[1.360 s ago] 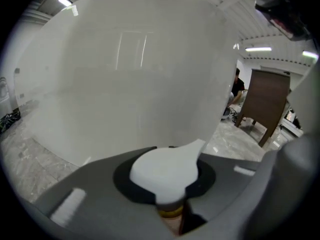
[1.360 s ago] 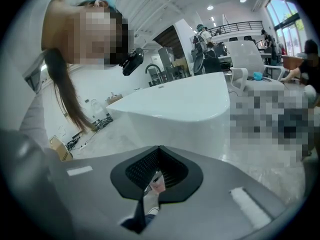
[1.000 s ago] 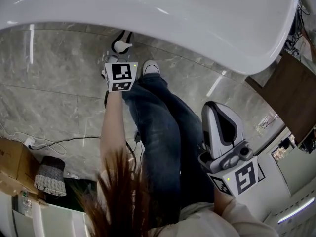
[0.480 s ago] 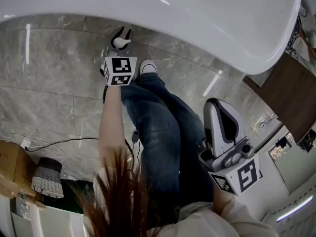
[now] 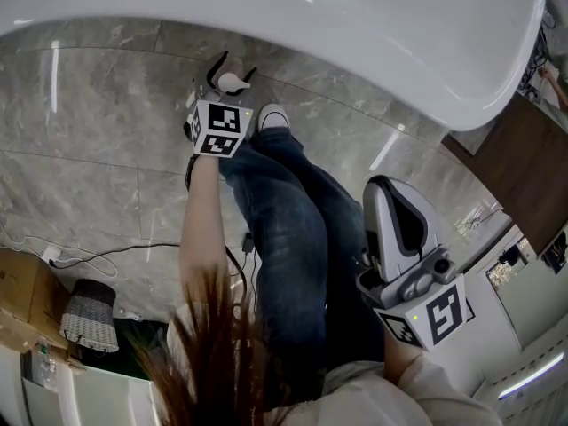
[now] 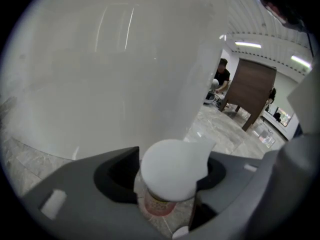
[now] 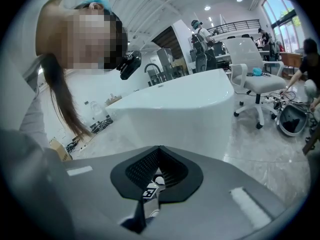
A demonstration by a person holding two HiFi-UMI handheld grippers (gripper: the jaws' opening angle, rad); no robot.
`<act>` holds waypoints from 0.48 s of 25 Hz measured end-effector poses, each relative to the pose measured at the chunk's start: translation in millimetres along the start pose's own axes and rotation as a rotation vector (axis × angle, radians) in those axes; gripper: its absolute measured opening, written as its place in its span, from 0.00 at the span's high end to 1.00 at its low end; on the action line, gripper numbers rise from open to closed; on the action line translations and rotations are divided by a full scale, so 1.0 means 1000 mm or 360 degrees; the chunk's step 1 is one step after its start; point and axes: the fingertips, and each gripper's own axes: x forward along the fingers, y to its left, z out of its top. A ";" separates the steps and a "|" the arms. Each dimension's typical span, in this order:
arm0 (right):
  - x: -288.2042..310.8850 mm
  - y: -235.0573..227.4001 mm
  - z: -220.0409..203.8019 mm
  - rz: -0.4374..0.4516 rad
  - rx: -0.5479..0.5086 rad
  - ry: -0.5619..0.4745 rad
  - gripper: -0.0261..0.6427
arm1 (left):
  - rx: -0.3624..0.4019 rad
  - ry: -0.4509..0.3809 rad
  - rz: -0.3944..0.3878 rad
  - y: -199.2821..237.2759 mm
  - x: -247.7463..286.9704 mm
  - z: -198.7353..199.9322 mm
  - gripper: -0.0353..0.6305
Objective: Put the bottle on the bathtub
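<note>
A small bottle with a white cap and a pinkish label stands on the marble floor beside the white bathtub. My left gripper reaches down to it. Its jaws have just been opening and stand apart on either side of the cap, with a dark gap on the left side. The tub's wall rises right behind the bottle. My right gripper hangs over the person's lap, shut and empty. In the right gripper view the jaws meet in front of the tub.
The person's jeans-clad legs and a shoe lie between the two grippers. A cardboard box, a woven basket and a floor cable sit at the left. A brown wooden panel stands at the right, an office chair beyond the tub.
The left gripper has sunk a little toward the floor and its jaws have spread around the bottle's cap. The right gripper has stayed put.
</note>
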 end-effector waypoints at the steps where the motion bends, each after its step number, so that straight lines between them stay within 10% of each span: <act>1: 0.000 0.001 -0.001 0.0000 0.0001 0.0004 0.97 | 0.0014 0.0013 -0.0005 -0.001 -0.001 -0.003 0.49; 12: -0.002 0.004 -0.006 0.0009 0.0012 0.0029 0.97 | 0.0155 0.0135 -0.0095 -0.027 -0.011 -0.035 0.34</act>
